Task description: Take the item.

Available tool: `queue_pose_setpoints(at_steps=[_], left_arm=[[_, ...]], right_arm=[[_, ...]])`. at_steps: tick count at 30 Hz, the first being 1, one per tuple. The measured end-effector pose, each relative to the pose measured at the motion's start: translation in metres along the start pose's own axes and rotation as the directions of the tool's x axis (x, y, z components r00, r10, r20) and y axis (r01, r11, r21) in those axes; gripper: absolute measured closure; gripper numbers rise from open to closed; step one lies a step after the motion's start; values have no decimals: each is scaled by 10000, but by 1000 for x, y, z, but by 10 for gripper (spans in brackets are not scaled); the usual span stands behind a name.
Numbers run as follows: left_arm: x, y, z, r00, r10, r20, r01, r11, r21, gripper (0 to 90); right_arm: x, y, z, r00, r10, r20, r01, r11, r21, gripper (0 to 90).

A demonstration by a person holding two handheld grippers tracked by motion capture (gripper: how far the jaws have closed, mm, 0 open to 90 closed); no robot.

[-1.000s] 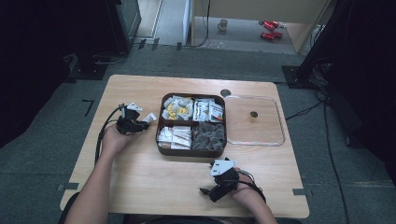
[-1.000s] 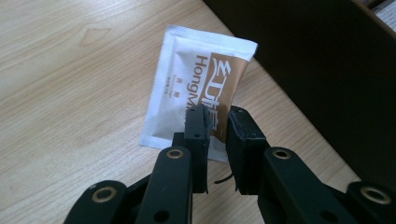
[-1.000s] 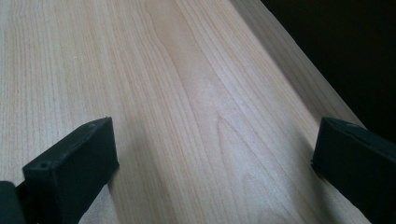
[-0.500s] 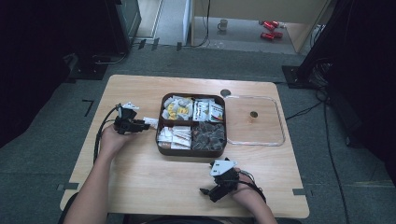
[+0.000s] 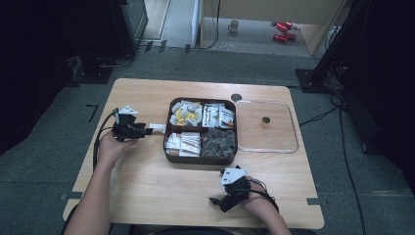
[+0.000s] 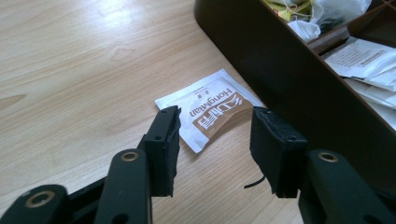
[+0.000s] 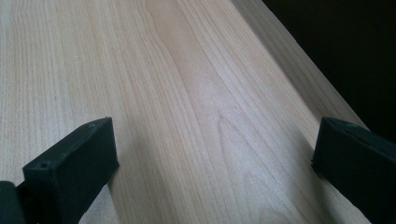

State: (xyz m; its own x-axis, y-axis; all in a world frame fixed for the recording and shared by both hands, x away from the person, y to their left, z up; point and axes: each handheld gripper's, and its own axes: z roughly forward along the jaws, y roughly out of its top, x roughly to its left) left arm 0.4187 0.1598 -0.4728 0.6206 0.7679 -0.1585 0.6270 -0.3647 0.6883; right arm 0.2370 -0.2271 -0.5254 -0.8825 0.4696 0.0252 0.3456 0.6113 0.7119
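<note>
A light wooden table point(image 5: 147, 181) carried a dark brown four-compartment tray point(image 5: 168, 147) near its middle. The far-left compartment held yellow and white packets, the far-right white packets, the near-left flat white sachets, and the near-right dark packets. A clear lid point(image 5: 266, 127) lay flat on the table just right of the tray.

A white and brown sachet point(image 6: 212, 108) lay flat on the table just left of the tray's outer wall, at or very near it; contact could not be confirmed.

The left gripper point(image 5: 147, 131) was at the left of the table, pointed right toward the tray. Its fingers point(image 6: 163, 144) stood partly apart, low over the near edge of the sachet, with nothing held between them.

The right gripper point(image 5: 218, 201) was at the near edge of the table, nearer than the tray, pointed left. Its fingers point(image 7: 77, 163) stood wide apart over bare wood, holding nothing.
</note>
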Motion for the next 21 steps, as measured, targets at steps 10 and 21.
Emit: queue_pose_setpoints(at_steps=[10, 21], left_arm=[[8, -9, -12, 9995, -225, -215, 220, 9994, -253, 493], [19, -21, -19, 9982, -499, -346, 489, 9984, -276, 462]], right_arm=[[0, 0, 0, 10000, 14, -3, -14, 10000, 5, 0], [-1, 1, 0, 10000, -27, -53, 27, 10000, 12, 0]])
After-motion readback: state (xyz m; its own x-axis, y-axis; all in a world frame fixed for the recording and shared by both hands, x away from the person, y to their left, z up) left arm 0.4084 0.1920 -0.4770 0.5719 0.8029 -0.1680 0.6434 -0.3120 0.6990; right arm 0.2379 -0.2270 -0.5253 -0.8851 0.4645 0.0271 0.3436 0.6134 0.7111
